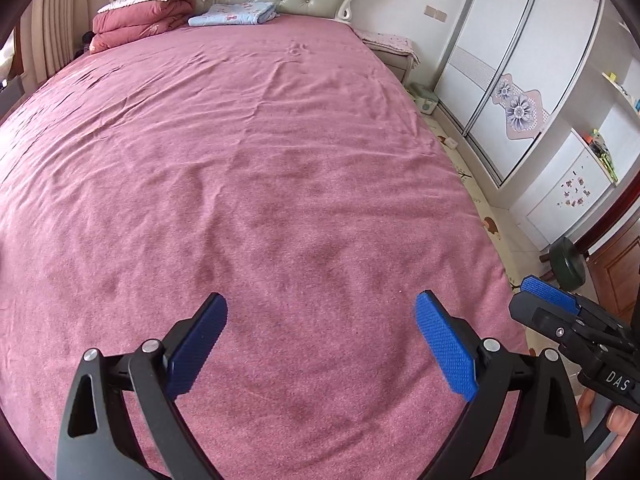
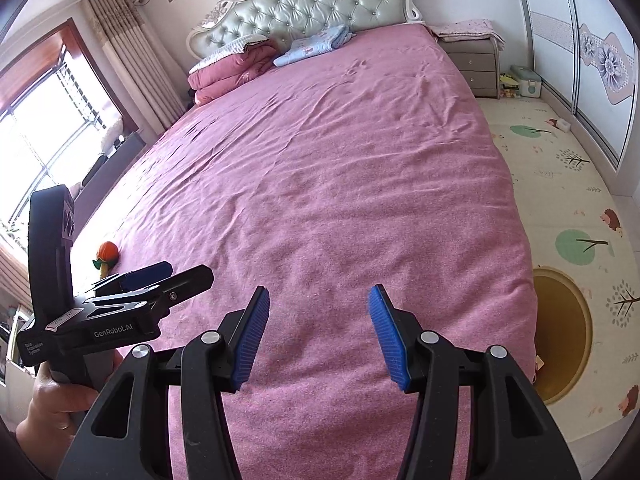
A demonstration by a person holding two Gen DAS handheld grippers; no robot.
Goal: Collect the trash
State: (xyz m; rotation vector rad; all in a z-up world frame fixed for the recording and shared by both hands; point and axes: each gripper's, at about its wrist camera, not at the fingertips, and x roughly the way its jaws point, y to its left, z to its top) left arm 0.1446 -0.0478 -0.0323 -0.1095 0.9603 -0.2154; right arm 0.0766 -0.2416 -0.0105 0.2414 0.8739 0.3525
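My left gripper (image 1: 321,300) hangs over the near part of a pink bedspread (image 1: 256,152) with its blue pads wide apart and nothing between them. My right gripper (image 2: 319,294) is also open and empty, its jaws narrower, above the same bedspread (image 2: 340,168) near the bed's right side. Each gripper shows in the other's view: the right gripper (image 1: 552,296) at the right edge, the left gripper (image 2: 160,276) at the lower left. A small orange object with a green and yellow end (image 2: 106,256) lies on the bed's left edge, beyond the left gripper.
Folded pink quilt (image 2: 236,72) and blue cloth (image 2: 316,46) lie by the tufted headboard (image 2: 332,4). On the patterned floor mat (image 2: 568,184) right of the bed sits a round yellow-brown container (image 2: 560,332). A dark round stool (image 1: 568,264), a nightstand (image 2: 476,64) and wardrobe doors (image 1: 520,80) stand on the right.
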